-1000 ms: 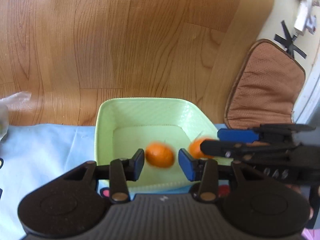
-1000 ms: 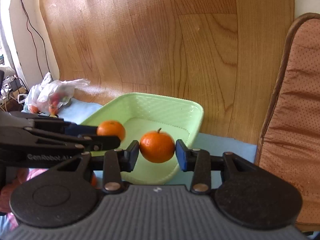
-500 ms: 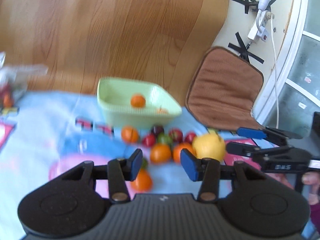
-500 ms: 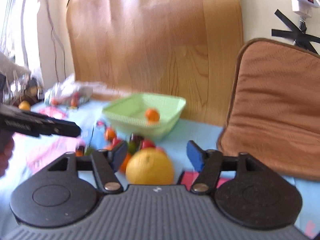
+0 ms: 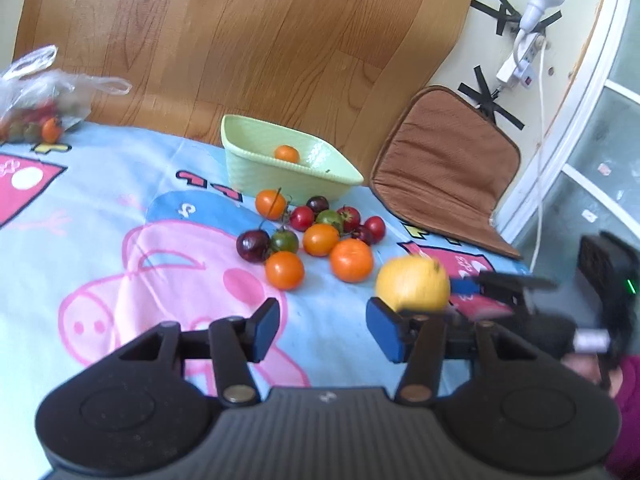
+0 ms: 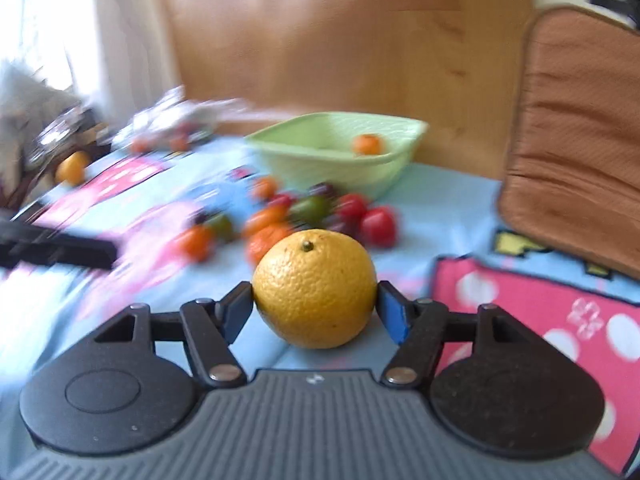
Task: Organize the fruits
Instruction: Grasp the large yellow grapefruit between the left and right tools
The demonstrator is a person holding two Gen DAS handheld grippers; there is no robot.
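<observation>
A cartoon-printed blue and pink cloth (image 5: 100, 208) covers the surface you work on, with wood-grain panelling behind it and a brown cushion (image 5: 444, 168) leaning at the far right. Your right hand-held gripper (image 6: 315, 307) has just been closing its jaws, and in its own view both pads now sit against the sides of the big yellow orange (image 6: 315, 290), so you are grasping it, low over the cloth. Your left hand-held gripper (image 5: 322, 326) has been opening; its jaws stand apart with nothing between them, only cloth beneath. Ahead of it lies the heap of loose fruit (image 5: 316, 232), oranges and small red, green and dark ones, just in front of the green basket (image 5: 256, 172), which holds one small orange (image 5: 287, 153).

You look to be at the pick-up step of another round. Next, lift the yellow orange clear and carry it over the heap to the basket; meanwhile bring the left jaws around the nearest orange (image 5: 284, 270).
</observation>
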